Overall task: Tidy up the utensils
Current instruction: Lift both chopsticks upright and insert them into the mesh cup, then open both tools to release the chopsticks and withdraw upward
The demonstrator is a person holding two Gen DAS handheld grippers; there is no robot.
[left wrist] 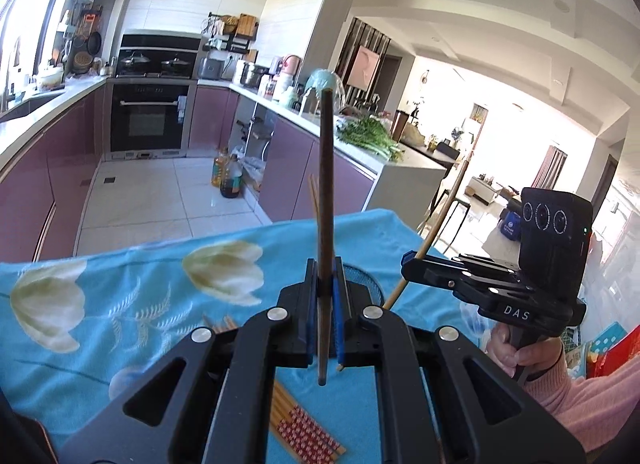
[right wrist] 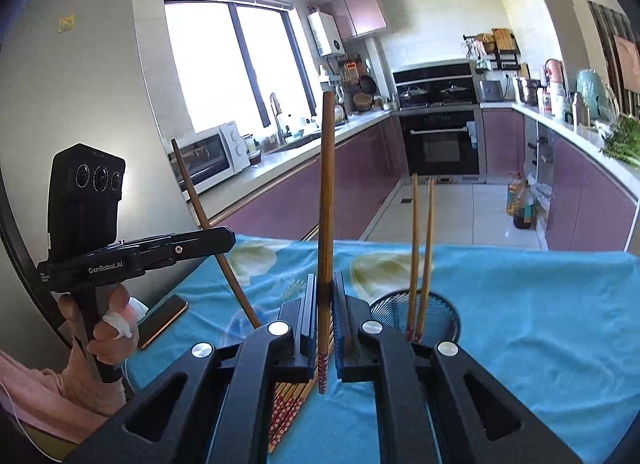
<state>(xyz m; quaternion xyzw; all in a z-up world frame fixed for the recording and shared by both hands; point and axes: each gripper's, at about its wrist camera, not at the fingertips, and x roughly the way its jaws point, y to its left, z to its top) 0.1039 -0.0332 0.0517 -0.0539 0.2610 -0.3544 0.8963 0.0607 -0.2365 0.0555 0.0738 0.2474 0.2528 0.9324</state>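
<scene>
Holding one dark brown wooden chopstick (left wrist: 325, 200) upright, your left gripper (left wrist: 325, 296) is clamped on it above the black wire-mesh round holder (right wrist: 440, 306); your right gripper (right wrist: 325, 304), marked "DAS" on its side, pinches a reddish-brown chopstick with a red-and-white patterned end (right wrist: 326, 224). Two tan chopsticks (right wrist: 420, 248) stand in that holder on the blue tulip-print cloth (right wrist: 540, 324), more patterned chopsticks (left wrist: 308, 428) lie beside it, and "GenRobot.AI" is printed on the left tool.

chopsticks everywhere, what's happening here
A person holds a handheld gripper in each hand. The left gripper is shut on one dark brown wooden chopstick; the right gripper on a lighter brown chopstick. Two chopsticks already stand in the black mesh holder; more lie bundled on the blue floral cloth.
</scene>
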